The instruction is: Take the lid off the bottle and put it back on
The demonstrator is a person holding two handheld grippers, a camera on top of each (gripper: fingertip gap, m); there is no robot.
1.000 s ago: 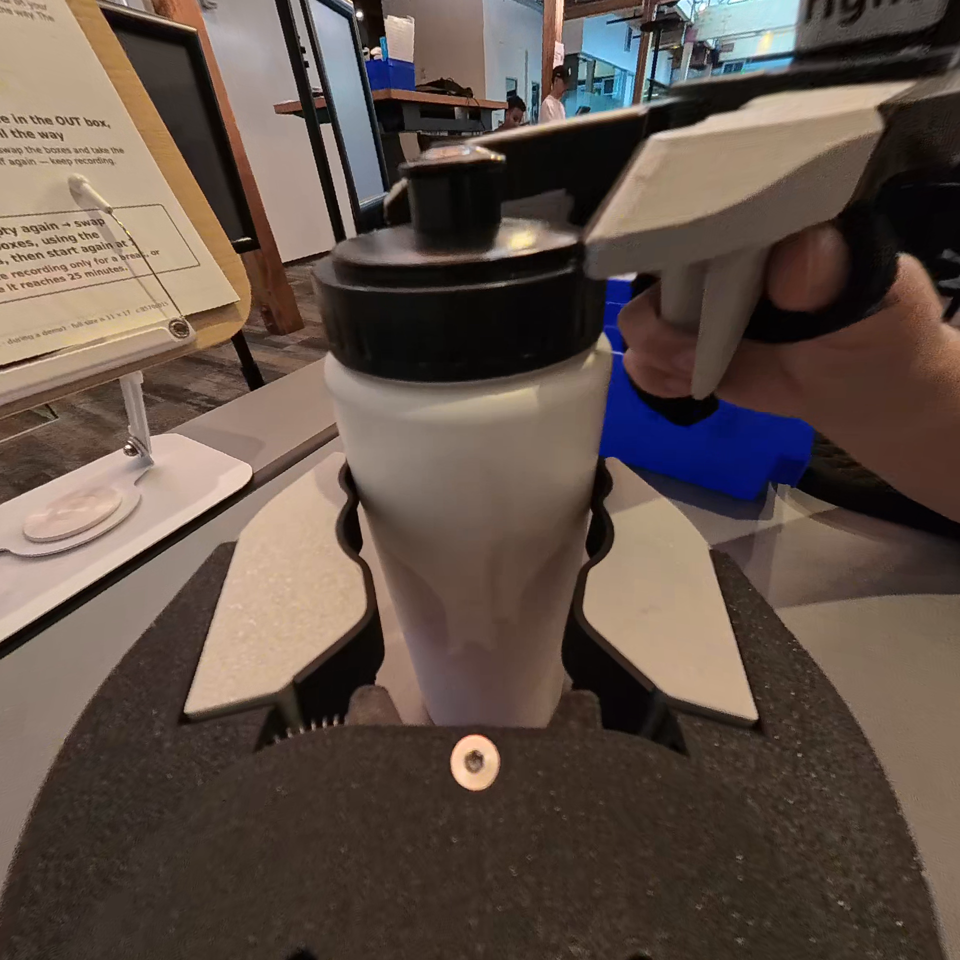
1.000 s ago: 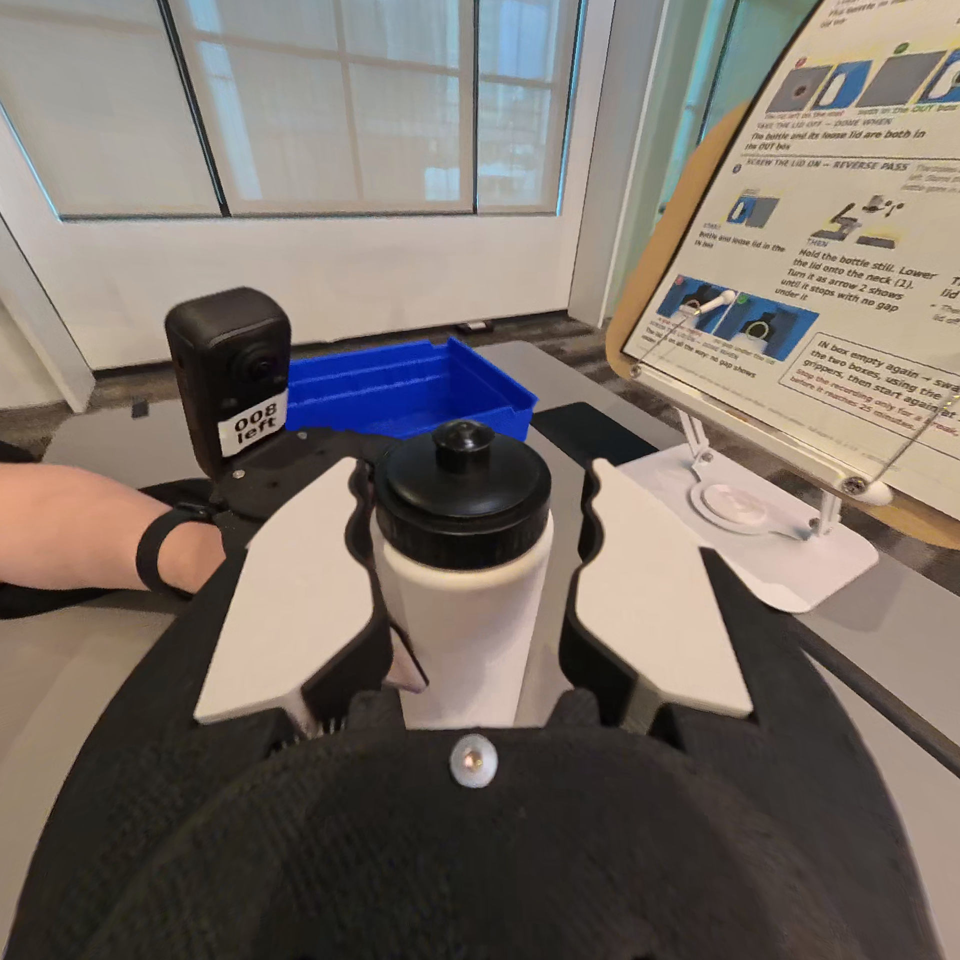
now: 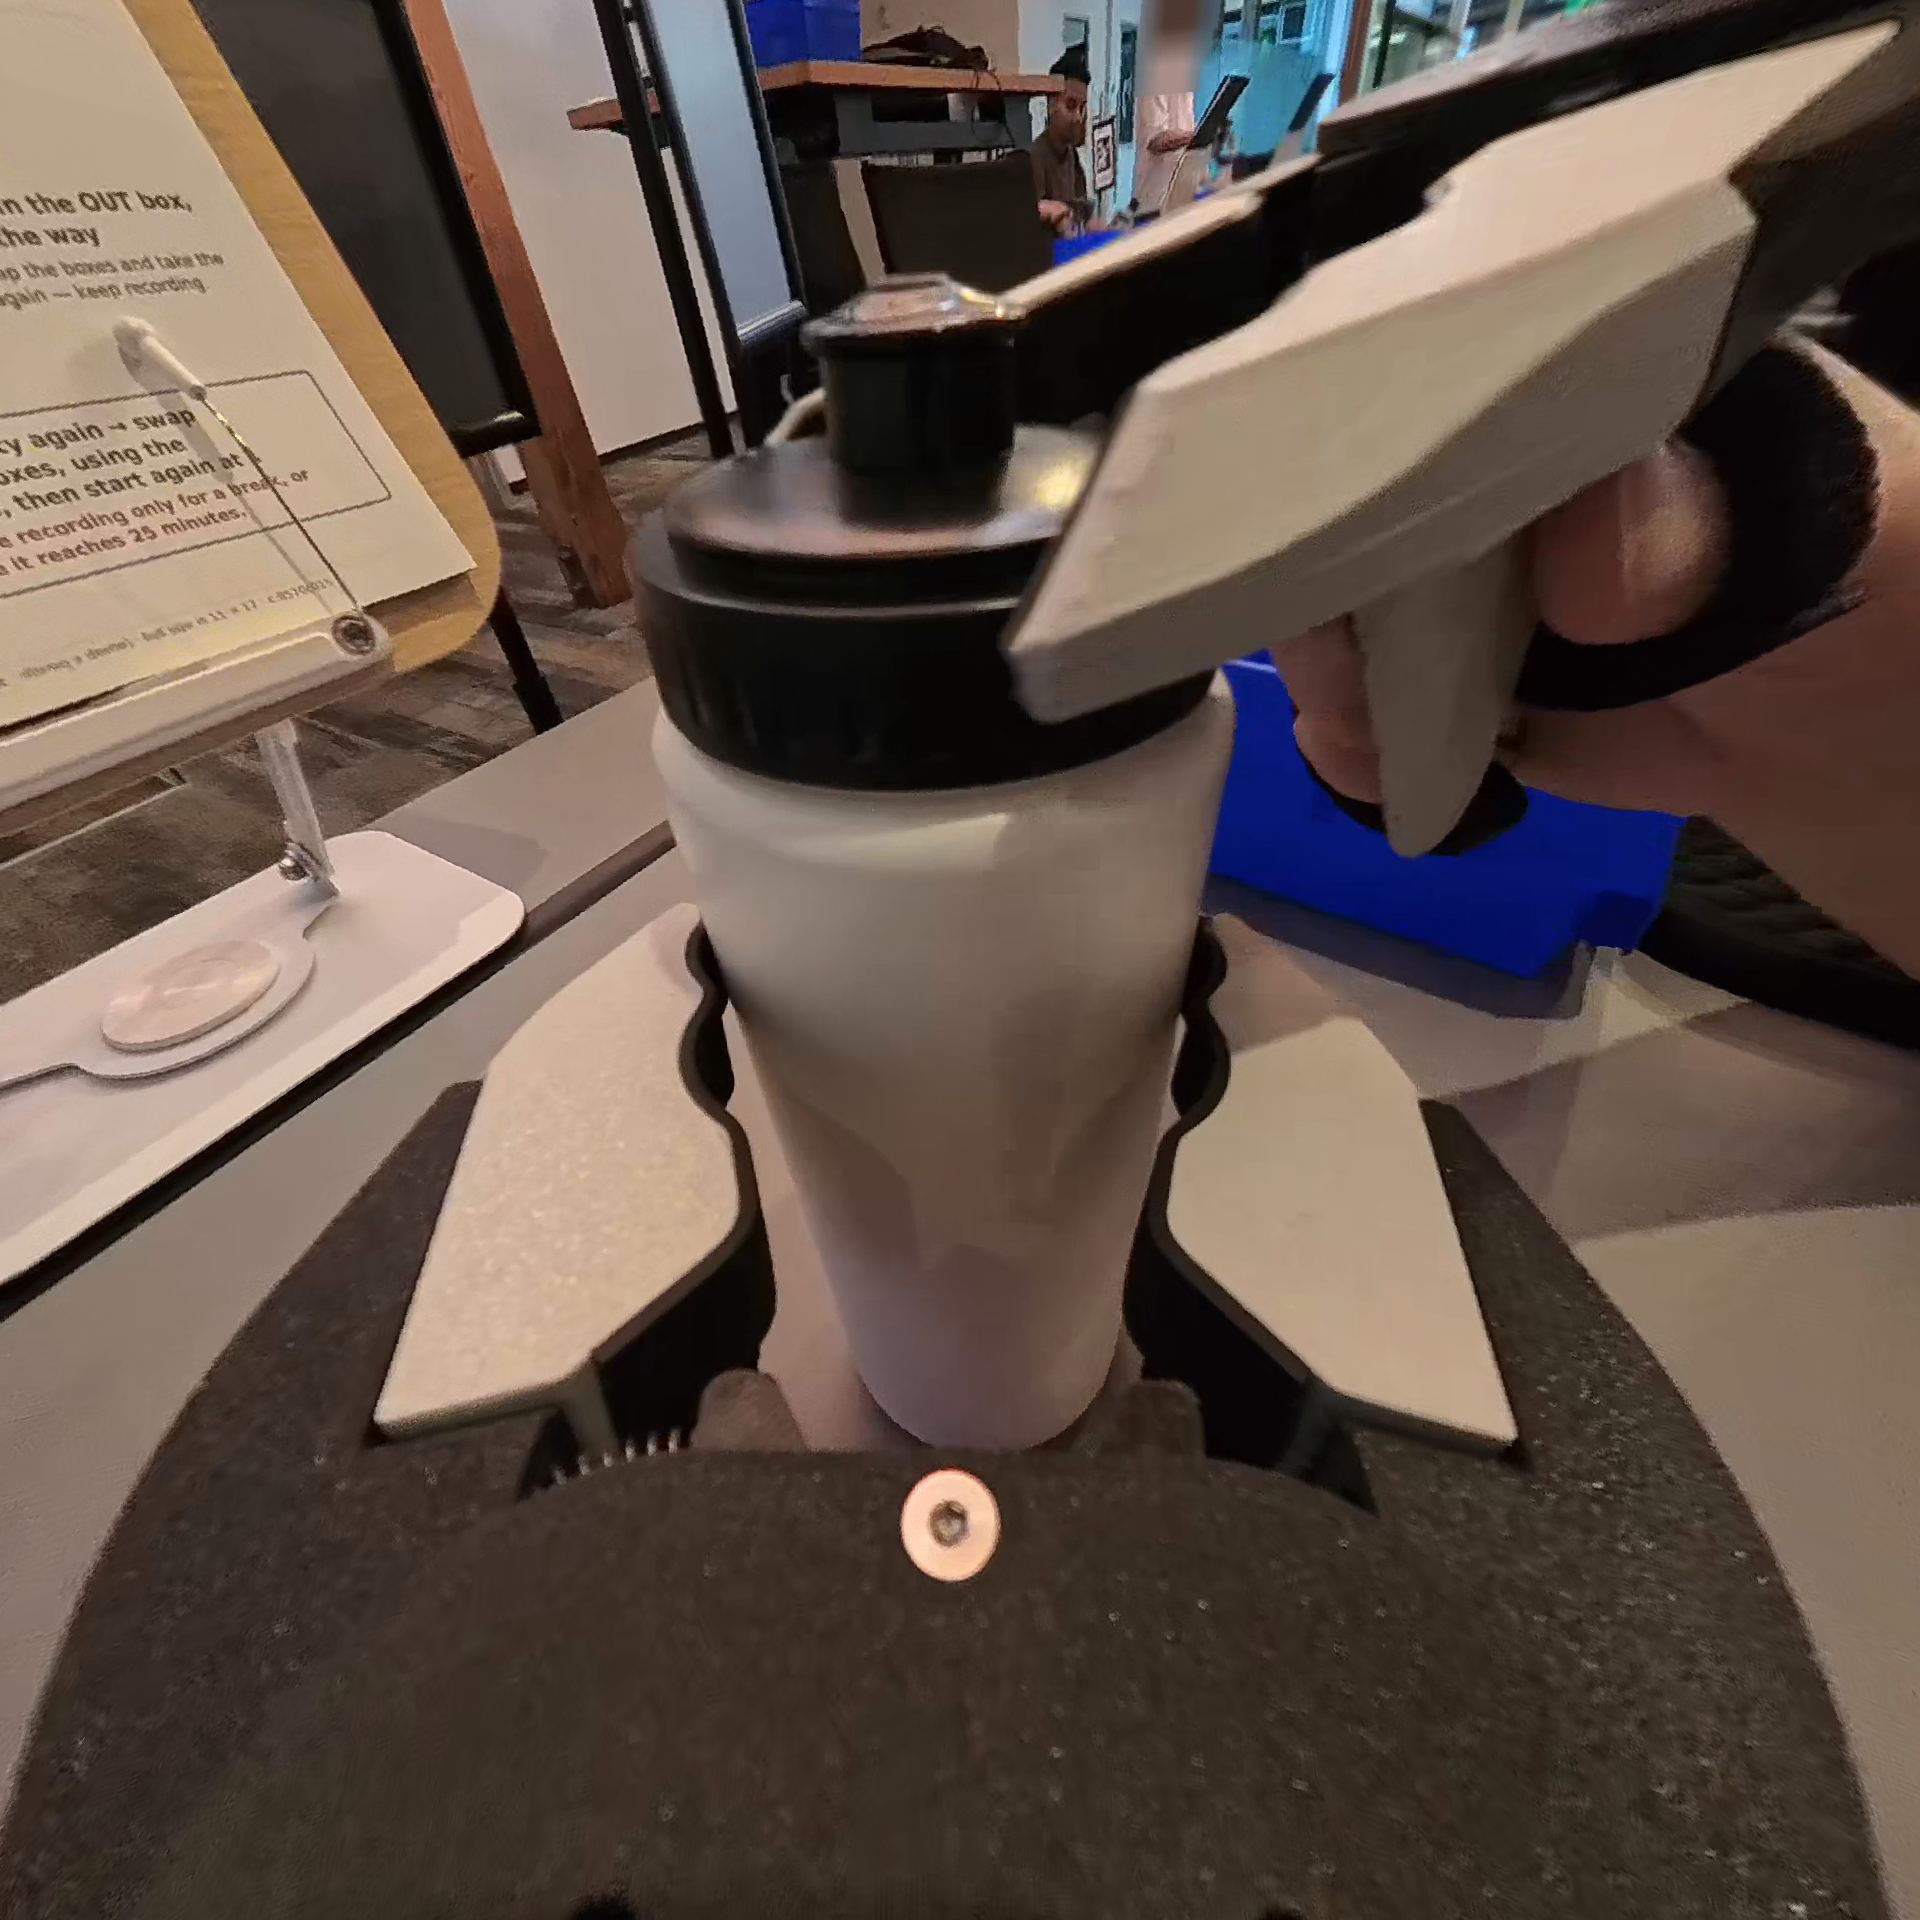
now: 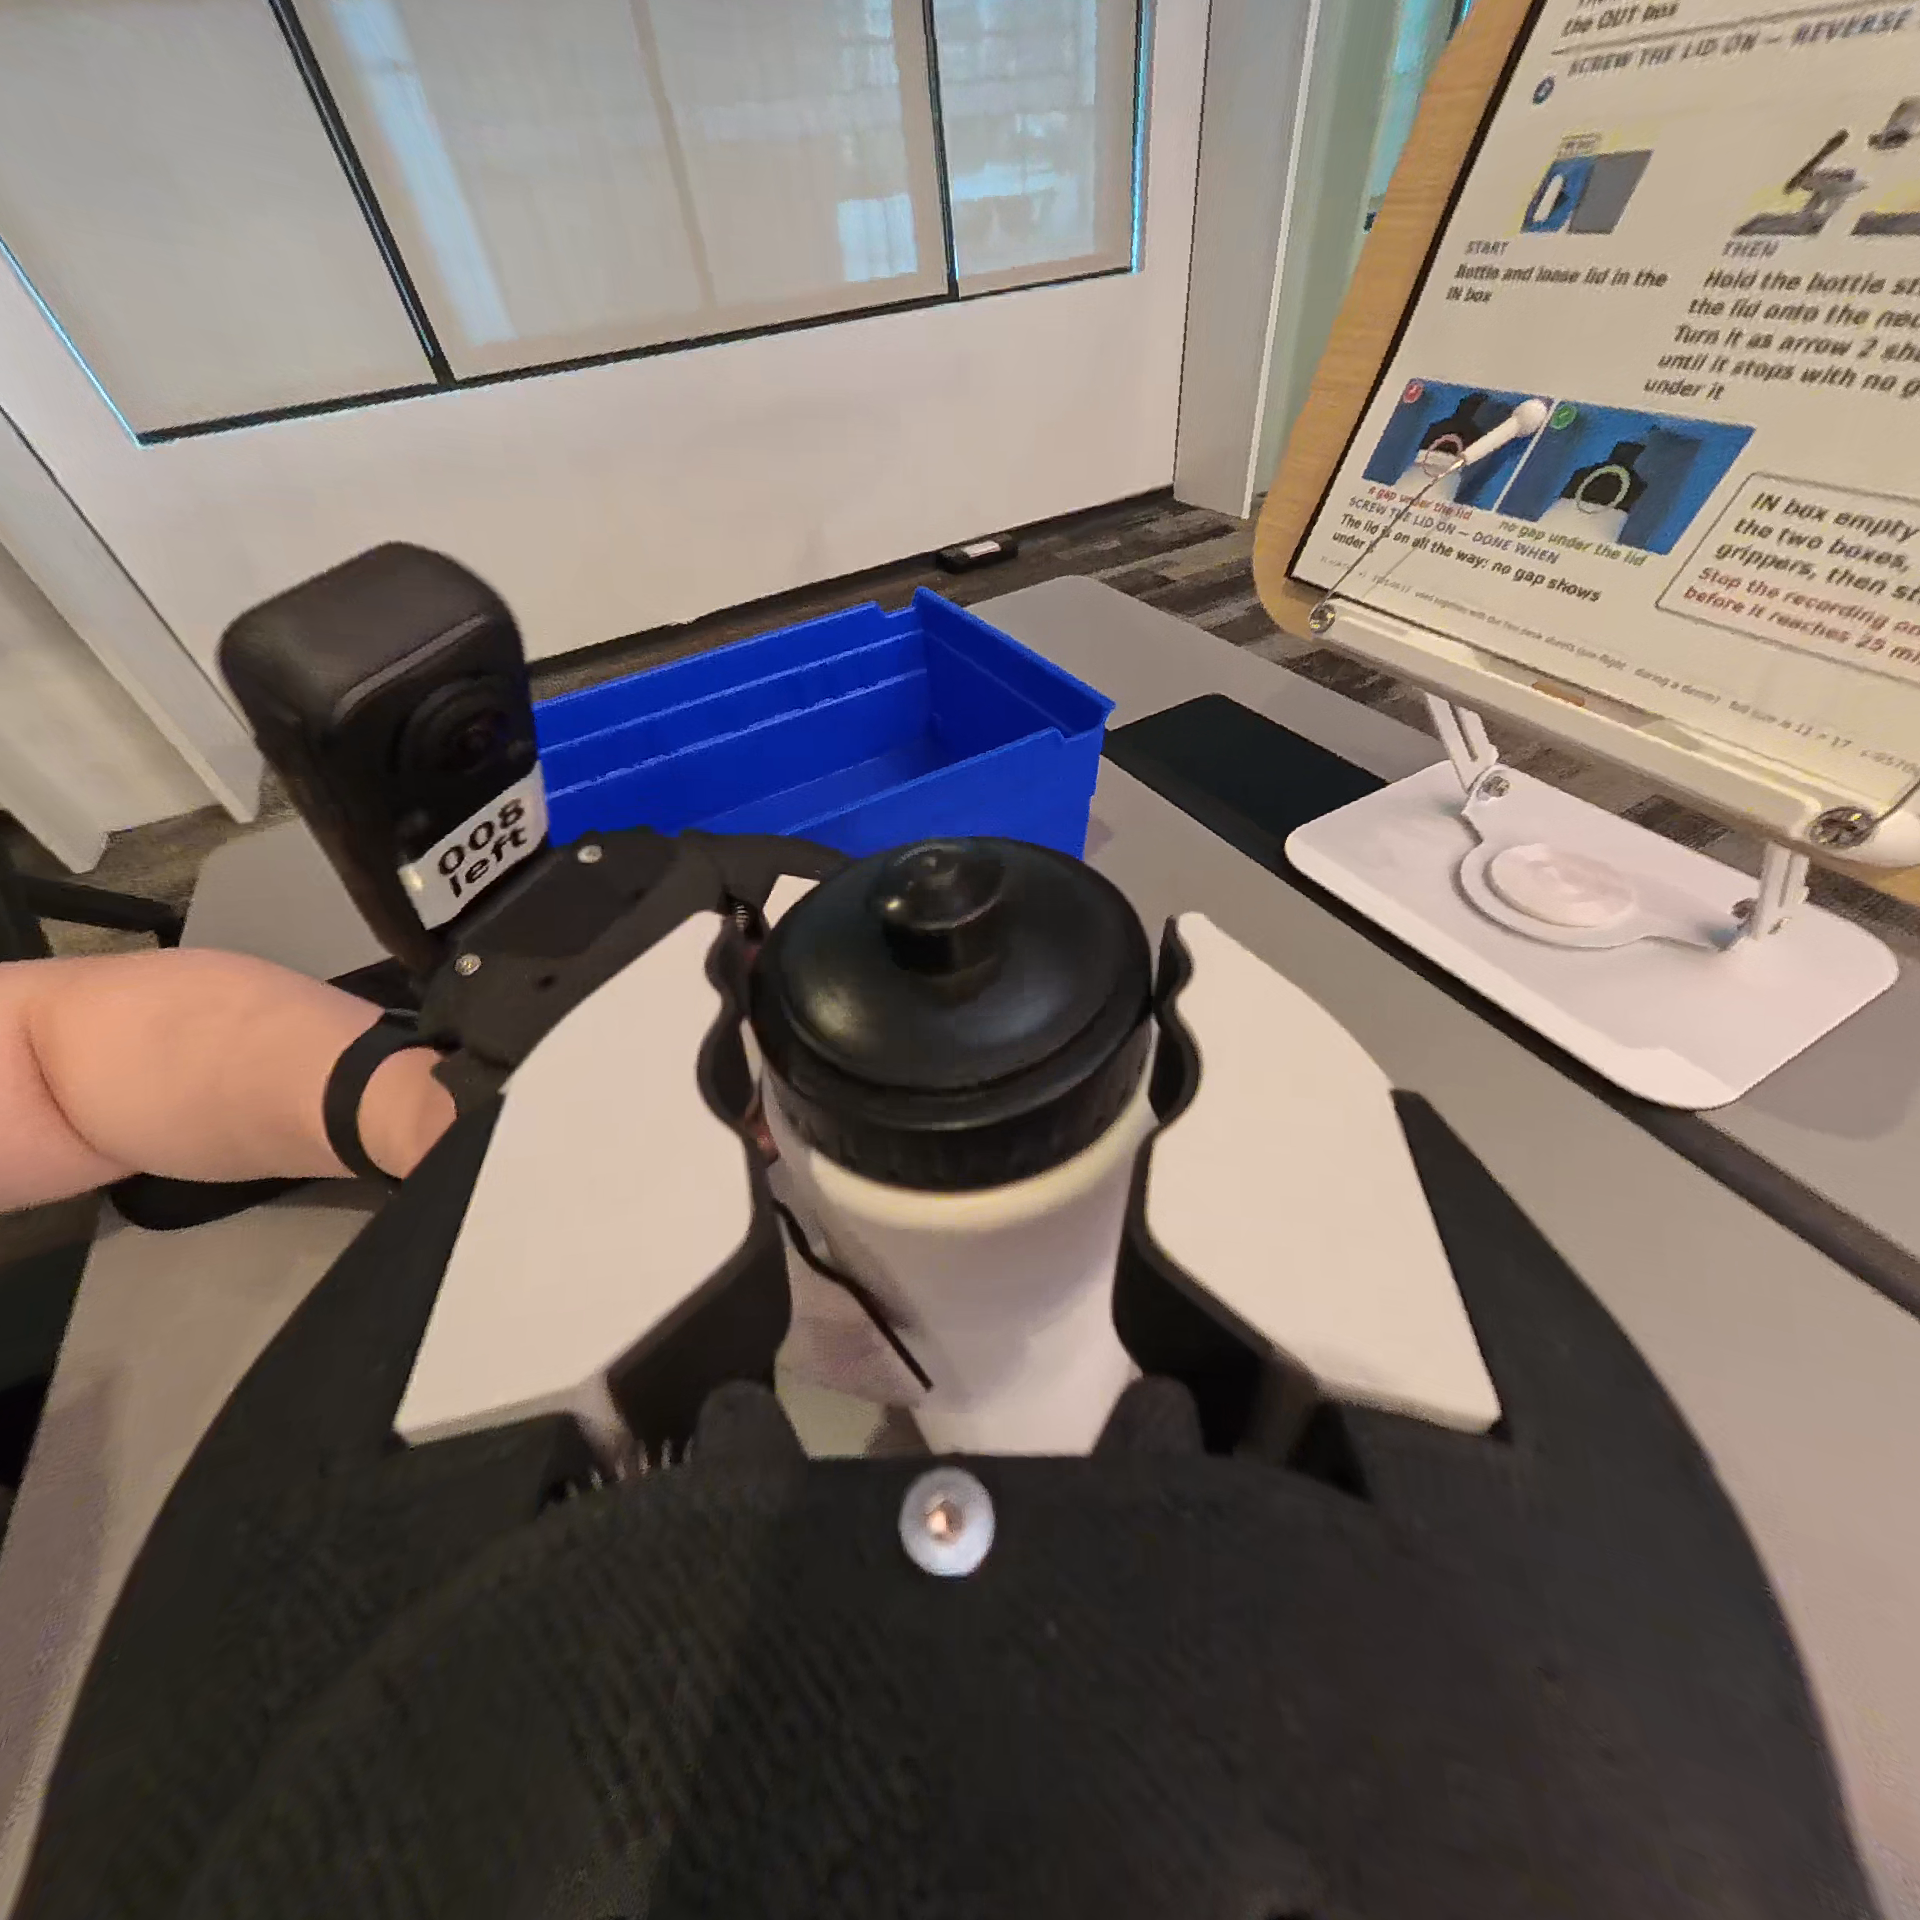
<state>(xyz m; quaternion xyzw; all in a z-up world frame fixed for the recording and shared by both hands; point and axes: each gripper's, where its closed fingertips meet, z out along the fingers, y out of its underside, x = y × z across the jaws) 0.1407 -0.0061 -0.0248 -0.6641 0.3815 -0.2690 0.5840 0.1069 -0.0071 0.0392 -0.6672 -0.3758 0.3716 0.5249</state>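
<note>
A white bottle (image 3: 956, 1039) with a black screw lid (image 3: 831, 644) stands upright over the grey table. My left gripper (image 3: 951, 956) is shut on the bottle's body below the lid. My right gripper (image 3: 1018, 488) comes in from the right at lid height, one finger in front of the lid and one behind the spout. In the right wrist view the right gripper (image 4: 945, 966) has its pads against both sides of the lid (image 4: 956, 1039), with the bottle (image 4: 966, 1247) below. The left gripper's tips are hidden there; its camera (image 4: 384, 717) and a hand show at left.
A blue bin (image 4: 831, 727) sits on the table behind the bottle and also shows in the left wrist view (image 3: 1455, 883). An instruction board on a white stand (image 4: 1610, 935) is at the right of the right wrist view. People sit far off in the background.
My right gripper has moved forward onto the lid and its fingers have closed in on it. The left gripper still holds the bottle, tilted slightly.
</note>
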